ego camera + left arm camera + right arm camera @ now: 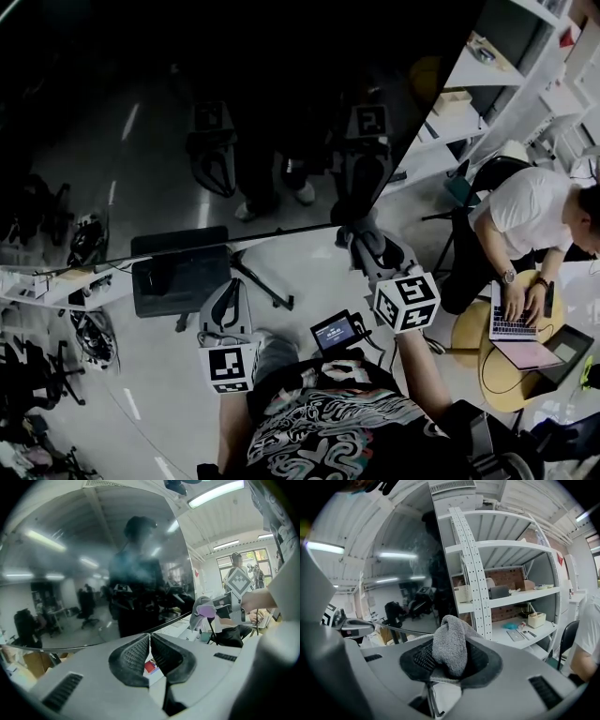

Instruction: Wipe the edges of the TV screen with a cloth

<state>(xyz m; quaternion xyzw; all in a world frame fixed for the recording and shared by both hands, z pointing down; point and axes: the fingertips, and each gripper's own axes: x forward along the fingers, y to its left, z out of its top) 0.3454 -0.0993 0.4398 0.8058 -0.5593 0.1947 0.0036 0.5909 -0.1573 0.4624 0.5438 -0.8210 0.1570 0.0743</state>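
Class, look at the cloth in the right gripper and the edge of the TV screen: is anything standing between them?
Nothing visible does. The right gripper is shut on the grey cloth, and the TV screen has its right edge just beyond the cloth, with no object between. The white shelf unit stands past that edge, to the side.

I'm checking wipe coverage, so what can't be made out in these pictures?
- Head view: the TV screen, top and left edges cut off by the frame.
- Right gripper view: whether the cloth in the right tool touches the screen; the cloth itself hides the contact.
- Smears: lost in reflections.
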